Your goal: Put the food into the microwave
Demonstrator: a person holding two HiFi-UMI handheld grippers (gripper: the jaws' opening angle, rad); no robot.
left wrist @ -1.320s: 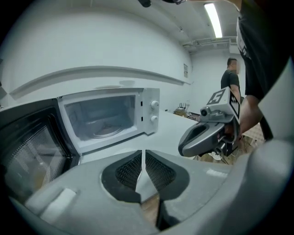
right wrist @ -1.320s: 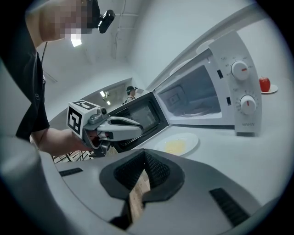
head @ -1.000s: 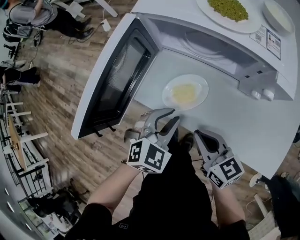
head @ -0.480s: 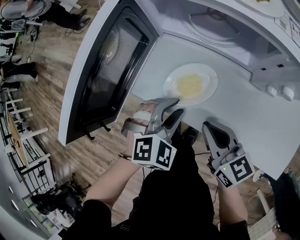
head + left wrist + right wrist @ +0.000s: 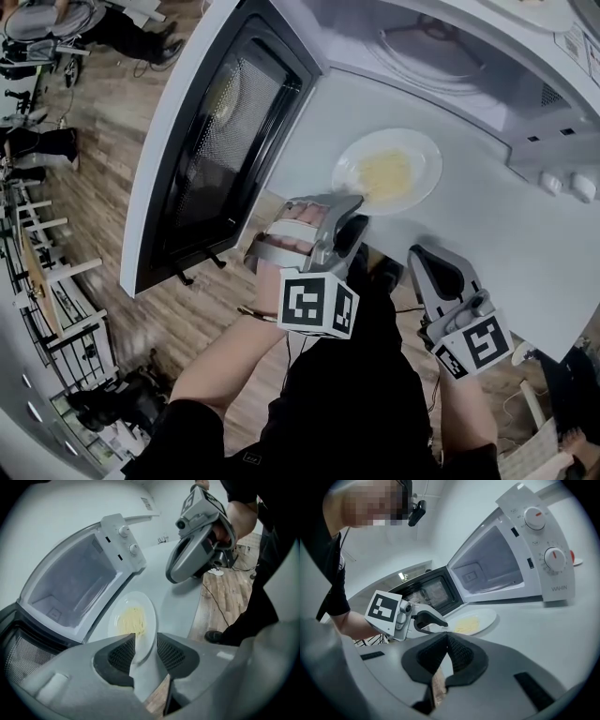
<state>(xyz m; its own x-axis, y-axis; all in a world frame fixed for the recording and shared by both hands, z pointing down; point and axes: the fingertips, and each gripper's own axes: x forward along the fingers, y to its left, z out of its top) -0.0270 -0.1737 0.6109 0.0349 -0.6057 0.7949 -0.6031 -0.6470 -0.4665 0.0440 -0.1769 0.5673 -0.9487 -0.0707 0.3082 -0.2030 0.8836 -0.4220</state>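
A white plate of yellow noodles [image 5: 386, 172] [image 5: 133, 623] [image 5: 471, 620] lies on the white table in front of the open microwave [image 5: 422, 56] [image 5: 79, 583] [image 5: 501, 564]. The microwave door [image 5: 220, 141] swings out to the left. My left gripper [image 5: 349, 208] [image 5: 145, 641] points steeply down at the plate's near rim. Its jaws have just been opening, and the rim sits in the gap without either pad visibly pressing on it. My right gripper [image 5: 419, 255] [image 5: 446, 639] hangs shut and empty at the table's front edge, to the right of the plate.
The microwave's two knobs [image 5: 567, 185] sit right of the cavity, and the glass turntable [image 5: 431, 47] lies inside. Another dish [image 5: 539, 9] rests on top of the microwave. The table's front edge [image 5: 487, 309] runs close to both grippers, with wooden floor [image 5: 112, 234] below.
My left gripper has sunk toward the plate's near rim, rolled, and its jaws stand wider apart. The right gripper has hardly moved.
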